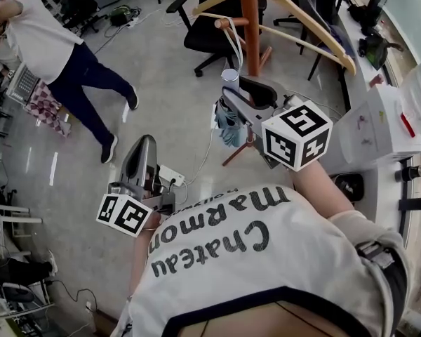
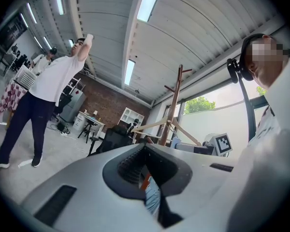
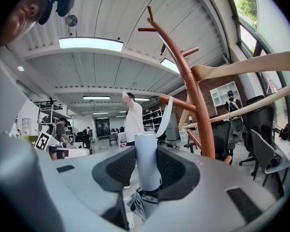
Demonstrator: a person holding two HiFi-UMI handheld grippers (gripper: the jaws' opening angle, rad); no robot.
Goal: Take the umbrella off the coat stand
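A folded teal umbrella [image 1: 229,128] hangs below its pale blue handle [image 1: 229,79]. My right gripper [image 1: 240,102] is shut on that handle [image 3: 146,149], which stands upright between the pads of the right gripper [image 3: 147,169]. A white strap [image 3: 166,112] runs from the handle up to a peg [image 3: 176,103] on the orange-brown coat stand [image 1: 250,20], and is looped over it. My left gripper [image 1: 143,161] is held lower and to the left, away from the stand. The left gripper [image 2: 147,170] has its jaws together with nothing between them.
A person in a white shirt [image 1: 63,55] stands on the floor at the far left. A black office chair [image 1: 210,27] is behind the stand. Long wooden hanger arms [image 1: 316,34] spread from the pole. A desk with papers [image 1: 379,125] is on the right.
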